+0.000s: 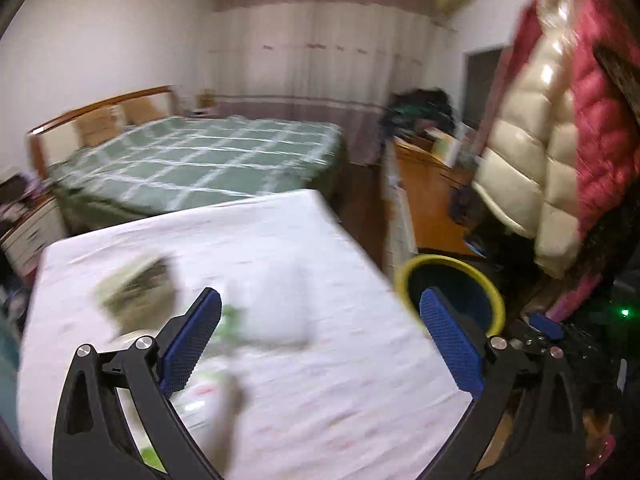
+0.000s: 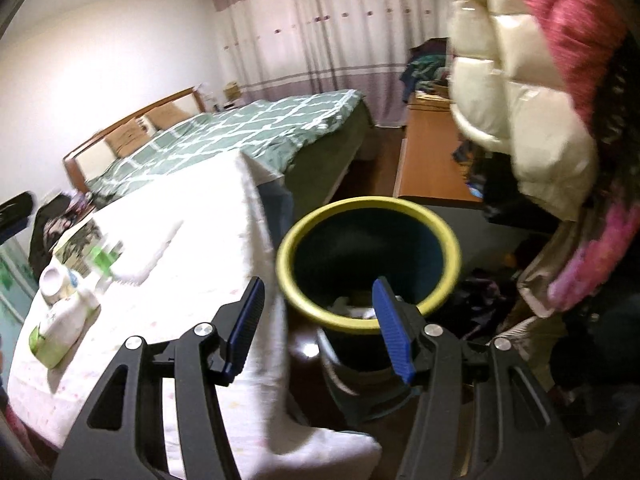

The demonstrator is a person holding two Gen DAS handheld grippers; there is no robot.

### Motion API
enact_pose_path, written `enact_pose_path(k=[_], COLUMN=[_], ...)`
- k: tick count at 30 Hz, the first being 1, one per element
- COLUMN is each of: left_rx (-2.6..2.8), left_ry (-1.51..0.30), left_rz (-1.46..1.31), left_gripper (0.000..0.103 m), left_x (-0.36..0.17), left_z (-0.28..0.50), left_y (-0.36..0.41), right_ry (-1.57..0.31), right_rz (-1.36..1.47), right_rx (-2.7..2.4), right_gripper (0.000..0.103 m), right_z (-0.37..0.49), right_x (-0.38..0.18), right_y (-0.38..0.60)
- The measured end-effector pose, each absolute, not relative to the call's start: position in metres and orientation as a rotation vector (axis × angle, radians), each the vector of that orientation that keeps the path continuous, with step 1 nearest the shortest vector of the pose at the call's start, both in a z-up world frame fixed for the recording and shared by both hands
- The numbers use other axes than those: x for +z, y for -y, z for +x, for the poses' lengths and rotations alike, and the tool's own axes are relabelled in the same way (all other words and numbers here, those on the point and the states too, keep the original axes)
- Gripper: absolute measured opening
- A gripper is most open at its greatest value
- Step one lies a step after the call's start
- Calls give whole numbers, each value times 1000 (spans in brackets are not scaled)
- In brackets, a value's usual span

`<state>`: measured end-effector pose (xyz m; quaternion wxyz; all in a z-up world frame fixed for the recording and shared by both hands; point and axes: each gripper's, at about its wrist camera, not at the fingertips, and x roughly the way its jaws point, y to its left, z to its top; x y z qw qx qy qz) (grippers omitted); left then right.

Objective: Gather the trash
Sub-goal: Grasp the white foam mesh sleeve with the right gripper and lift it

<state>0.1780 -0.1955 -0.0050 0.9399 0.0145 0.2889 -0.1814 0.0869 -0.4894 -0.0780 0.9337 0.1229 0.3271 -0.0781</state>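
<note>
A dark blue bin with a yellow rim (image 2: 368, 201) stands on the floor beside the white-clothed table (image 2: 208, 280), with pale crumpled trash (image 2: 352, 309) in its bottom. My right gripper (image 2: 319, 282) hangs open just over the bin's near rim with nothing between its fingers. My left gripper (image 1: 320, 294) is spread wide open above the table (image 1: 340, 380) and holds nothing, with the bin (image 1: 440, 259) to its right. On the table lie a booklet (image 2: 78, 246), a small green and white item (image 2: 104, 258), a white jar (image 2: 56, 280), a green-labelled pack (image 2: 60, 332) and a folded white sheet (image 2: 152, 252).
A bed with a green checked cover (image 2: 248, 136) lies behind the table. A wooden dresser (image 2: 432, 160) stands beyond the bin. Cream and pink padded jackets (image 2: 520, 100) hang close at the upper right. Dark clutter lies on the floor right of the bin.
</note>
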Motion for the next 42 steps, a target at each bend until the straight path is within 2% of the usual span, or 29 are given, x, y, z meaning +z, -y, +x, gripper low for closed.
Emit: enact_pose_path(k=[6,14,18,21,28,37,38,39,40,42], left_rx=[-167,-31,-10,-2,-14,-23,-23,-24,-24,-27], left_ry=[-548,-541,-546,-546,-574,-606,-609,-612,-614,-619], left_rz=[-51,-108,-124,-131,-152,-174,-176,-177,-178,-179], left_gripper=[98,98,98,98,98,98,98,98,98,98], left_x=[1,-9,-16,-20,-33,-49,-51,-52,-52,-53], left_z=[148,126,125,125,137,149,151,151,152,153], left_y=[89,5,-10,-16,-17,-23,-23,-23,-24,-22], right_ry=[-702,-751,-772,-790,-897,-985,-983,-981,-984,-985], right_rz=[218,180,153,138,114,104,99,97,102,123], right_rx=[-46,122,154,144,65,12,8,7,15,45], right_gripper=[54,54,55,61,63,66,65,57,53,34], right_z=[115,164,203,232,299,329,329,329,329,328], right_x=[-81,-83,-80,-81,-104,-128,-128,-129,-129,-128], right_y=[436,361,332,318,299,286,286,285,286,287])
